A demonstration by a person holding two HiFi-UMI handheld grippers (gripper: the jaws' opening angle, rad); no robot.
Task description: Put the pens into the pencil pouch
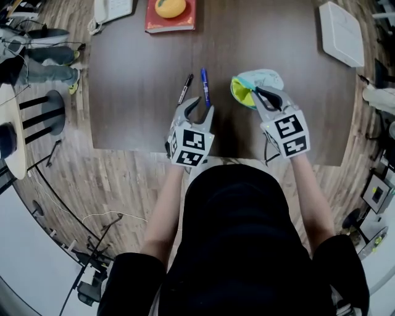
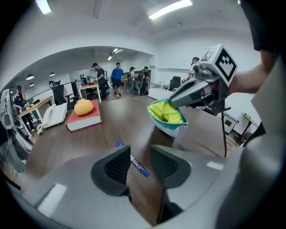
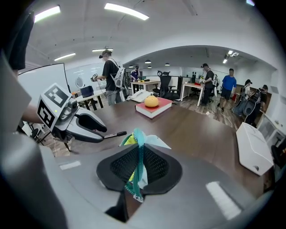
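Note:
A blue pen (image 1: 205,86) and a black pen (image 1: 185,89) lie side by side on the dark table (image 1: 136,80). My left gripper (image 1: 201,106) hangs open just above the blue pen's near end; in the left gripper view the blue pen (image 2: 134,162) shows in the gap between the pads. My right gripper (image 1: 258,97) is shut on the rim of the pencil pouch (image 1: 253,86), a pale teal pouch with a yellow-green lining, holding its mouth open toward the pens. In the right gripper view the pouch's teal zipper edge (image 3: 138,154) is pinched between the pads.
A red book (image 1: 171,17) with an orange fruit (image 1: 170,7) on it lies at the table's far edge, a white phone (image 1: 112,9) to its left. A white flat box (image 1: 341,34) sits at the far right. People and office chairs stand beyond the table.

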